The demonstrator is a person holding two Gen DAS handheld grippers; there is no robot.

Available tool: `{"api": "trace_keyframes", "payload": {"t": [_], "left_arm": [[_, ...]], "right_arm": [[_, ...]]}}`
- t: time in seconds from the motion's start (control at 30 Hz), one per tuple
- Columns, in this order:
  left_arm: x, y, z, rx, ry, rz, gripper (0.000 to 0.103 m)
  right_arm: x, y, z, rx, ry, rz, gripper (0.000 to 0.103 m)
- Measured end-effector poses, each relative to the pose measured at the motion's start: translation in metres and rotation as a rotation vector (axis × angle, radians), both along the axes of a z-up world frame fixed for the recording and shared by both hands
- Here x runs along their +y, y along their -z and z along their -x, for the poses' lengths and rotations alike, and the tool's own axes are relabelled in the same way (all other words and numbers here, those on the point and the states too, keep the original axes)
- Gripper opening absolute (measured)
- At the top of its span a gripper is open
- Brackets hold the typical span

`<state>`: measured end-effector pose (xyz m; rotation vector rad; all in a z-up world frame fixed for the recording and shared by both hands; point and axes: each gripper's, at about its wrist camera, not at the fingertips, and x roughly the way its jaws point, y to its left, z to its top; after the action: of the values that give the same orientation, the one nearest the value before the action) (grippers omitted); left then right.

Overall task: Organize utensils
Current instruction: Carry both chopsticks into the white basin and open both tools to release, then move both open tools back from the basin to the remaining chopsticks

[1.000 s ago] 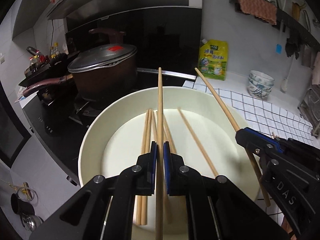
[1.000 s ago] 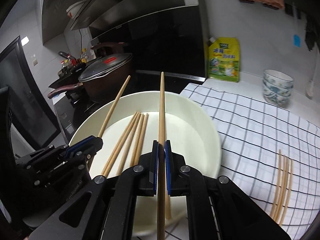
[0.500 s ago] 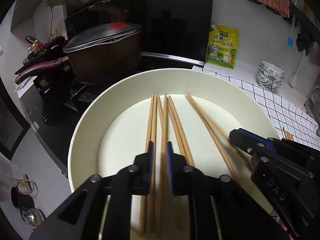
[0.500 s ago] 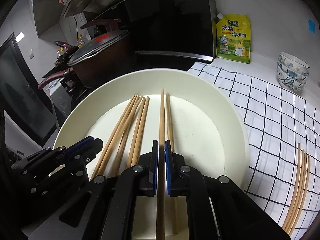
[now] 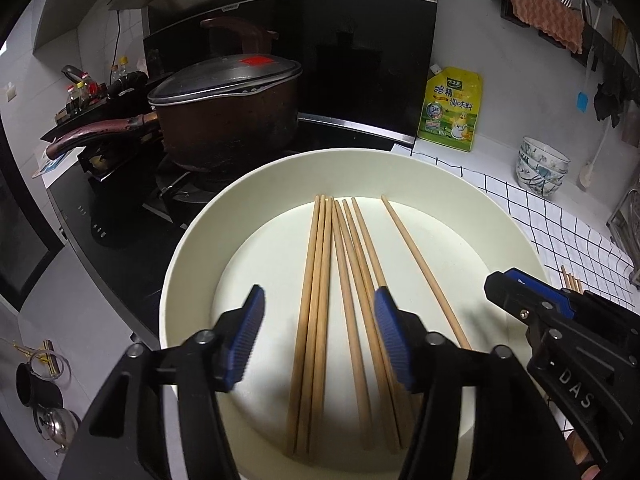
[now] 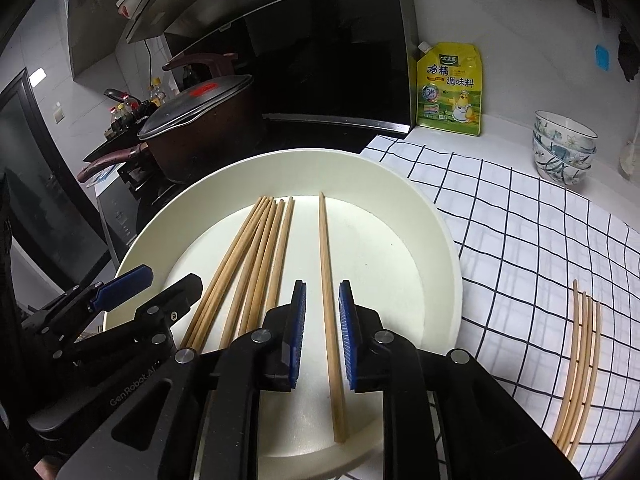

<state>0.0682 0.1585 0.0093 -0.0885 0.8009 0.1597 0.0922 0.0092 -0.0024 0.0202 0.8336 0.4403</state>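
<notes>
A large cream round tray [image 5: 192, 240] [image 6: 440, 240] holds several wooden chopsticks [image 5: 320, 280] [image 6: 256, 256] lying side by side. My left gripper [image 5: 318, 320] is wide open and empty, just above the bunch. My right gripper [image 6: 322, 312] is partly open; a single chopstick [image 6: 326, 280] lies flat on the tray between its fingers, apart from the pads. That chopstick also shows in the left wrist view [image 5: 420, 264]. More chopsticks [image 6: 580, 368] lie on the checked cloth to the right.
A brown lidded pot [image 5: 228, 116] stands on the black stove [image 5: 120, 216] behind the tray. A yellow seasoning pouch [image 5: 450, 108] leans on the wall. Stacked patterned bowls [image 6: 564, 148] stand at the far right on the checked cloth [image 6: 520, 240].
Both grippers lowered their chopsticks into the tray and opened, the left wide and the right slightly. The released chopsticks now lie flat with the others.
</notes>
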Motion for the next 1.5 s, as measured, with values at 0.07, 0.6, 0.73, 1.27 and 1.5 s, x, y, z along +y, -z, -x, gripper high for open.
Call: {"api": "trace_keyframes", "payload": {"t": [0.07, 0.6, 0.73, 1.27, 1.5], "left_arm": [[0.000, -0.003, 0.005, -0.011, -0.002, 0.002, 0.064], [-0.032, -0.017, 0.033, -0.057, 0.035, 0.024, 0.095], [-0.046, -0.019, 0.036, -0.055, 0.061, 0.021, 0.096], [-0.135, -0.018, 0.043, -0.042, 0.232, 0.035, 0.096], [-0.187, -0.012, 0.049, -0.060, 0.336, 0.000, 0.096]], "right_arm": [[-0.003, -0.002, 0.005, -0.005, 0.006, -0.001, 0.019], [-0.065, -0.019, 0.050, -0.071, 0.123, -0.018, 0.039], [-0.086, -0.020, 0.060, -0.089, 0.161, -0.010, 0.042], [-0.186, -0.008, 0.092, -0.067, 0.339, 0.024, 0.048], [-0.232, 0.006, 0.099, -0.033, 0.426, 0.048, 0.049]]}}
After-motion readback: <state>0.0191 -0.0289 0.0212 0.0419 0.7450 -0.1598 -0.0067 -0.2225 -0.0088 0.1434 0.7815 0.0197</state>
